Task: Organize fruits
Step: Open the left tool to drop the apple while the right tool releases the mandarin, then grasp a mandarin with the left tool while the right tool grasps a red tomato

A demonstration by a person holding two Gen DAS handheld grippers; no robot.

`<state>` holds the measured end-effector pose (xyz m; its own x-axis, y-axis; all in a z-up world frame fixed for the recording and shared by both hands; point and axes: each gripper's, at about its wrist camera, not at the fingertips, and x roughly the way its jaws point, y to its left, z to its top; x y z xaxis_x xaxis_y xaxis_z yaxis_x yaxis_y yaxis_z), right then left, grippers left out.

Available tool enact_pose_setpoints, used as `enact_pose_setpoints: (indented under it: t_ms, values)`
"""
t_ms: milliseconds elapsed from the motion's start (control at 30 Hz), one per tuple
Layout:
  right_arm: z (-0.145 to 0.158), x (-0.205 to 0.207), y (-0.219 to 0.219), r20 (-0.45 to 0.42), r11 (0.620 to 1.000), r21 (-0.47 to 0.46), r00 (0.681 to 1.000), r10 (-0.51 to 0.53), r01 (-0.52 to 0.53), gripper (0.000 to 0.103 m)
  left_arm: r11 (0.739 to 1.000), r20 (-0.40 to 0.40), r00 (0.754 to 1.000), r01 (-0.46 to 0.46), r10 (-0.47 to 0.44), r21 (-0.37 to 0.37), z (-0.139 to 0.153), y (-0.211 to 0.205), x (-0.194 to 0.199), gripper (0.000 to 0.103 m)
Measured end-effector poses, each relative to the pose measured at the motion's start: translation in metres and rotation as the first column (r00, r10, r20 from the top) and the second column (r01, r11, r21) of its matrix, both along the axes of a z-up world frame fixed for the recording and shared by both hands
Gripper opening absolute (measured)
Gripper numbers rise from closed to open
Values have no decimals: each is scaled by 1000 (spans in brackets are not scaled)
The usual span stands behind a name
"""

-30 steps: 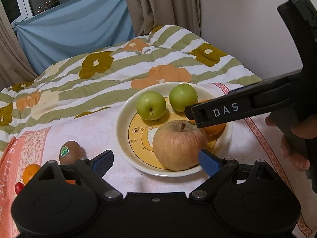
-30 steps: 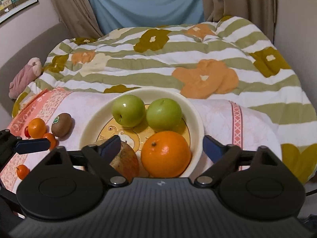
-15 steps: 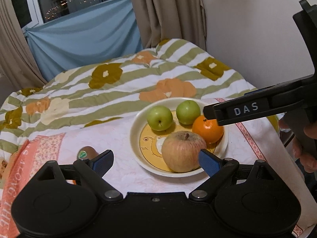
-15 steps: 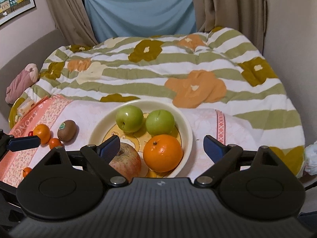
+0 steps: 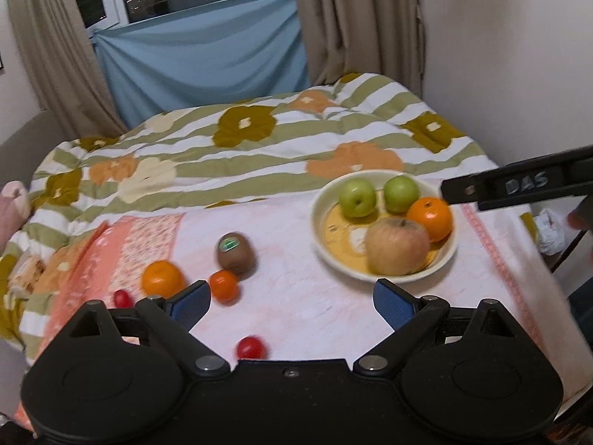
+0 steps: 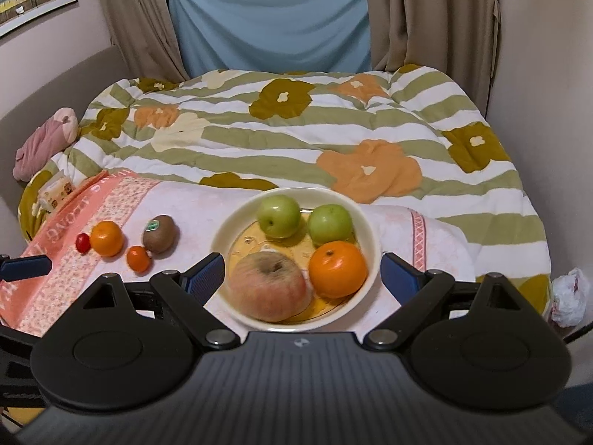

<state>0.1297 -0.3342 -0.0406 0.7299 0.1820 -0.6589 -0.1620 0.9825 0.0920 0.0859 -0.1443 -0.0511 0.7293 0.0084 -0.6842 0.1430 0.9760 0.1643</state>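
A cream bowl (image 5: pixel 450 256) (image 6: pixel 372 235) on the pink cloth holds two green apples (image 5: pixel 357 197) (image 6: pixel 278 216), a red apple (image 5: pixel 397 245) (image 6: pixel 270 286) and an orange (image 5: pixel 430 218) (image 6: pixel 337 269). Left of it lie a kiwi (image 5: pixel 236 253) (image 6: pixel 160 239), a mandarin (image 5: pixel 162 278) (image 6: pixel 106 238), a small mandarin (image 5: pixel 224 286) (image 6: pixel 138 259) and two cherry tomatoes (image 5: pixel 251 347) (image 5: pixel 123 298) (image 6: pixel 82 241). My left gripper (image 5: pixel 292 300) is open and empty, held back above the cloth. My right gripper (image 6: pixel 302 272) is open and empty, held back over the bowl's near side.
A striped flower quilt (image 6: pixel 296 137) covers the bed behind the cloth. A pink soft toy (image 6: pixel 44 141) lies at the far left. A white crumpled bag (image 6: pixel 567 296) sits off the right edge. Walls and curtains stand close on the right.
Both grippers have pulled back and up from the bowl. The left view has swung left, so the loose fruits on the cloth now show. The orange stays in the bowl.
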Motion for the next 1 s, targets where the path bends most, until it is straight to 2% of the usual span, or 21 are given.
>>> enact_pose_setpoints:
  t_ms: [167,467,833,1000]
  values:
    - [12,-27,27,31,1000,-12,999,-20,21,103,1000,30,1000,0,-1,4,4,34,-16,97]
    - [9,-64,92,31,999,-36,999,-33,34,103,1000,12,1000,7,-7,17,-3,97,-33,97]
    - [-37,-72,173,-49,999,-7,998,-47,47,103,996,-55,995,85,-84,24,-47,155,-31,95]
    - [-63,-64,199,-63,999,-36,997,-36,34,103,990,-85,986,142,-141,-1,-70,167,-20,79]
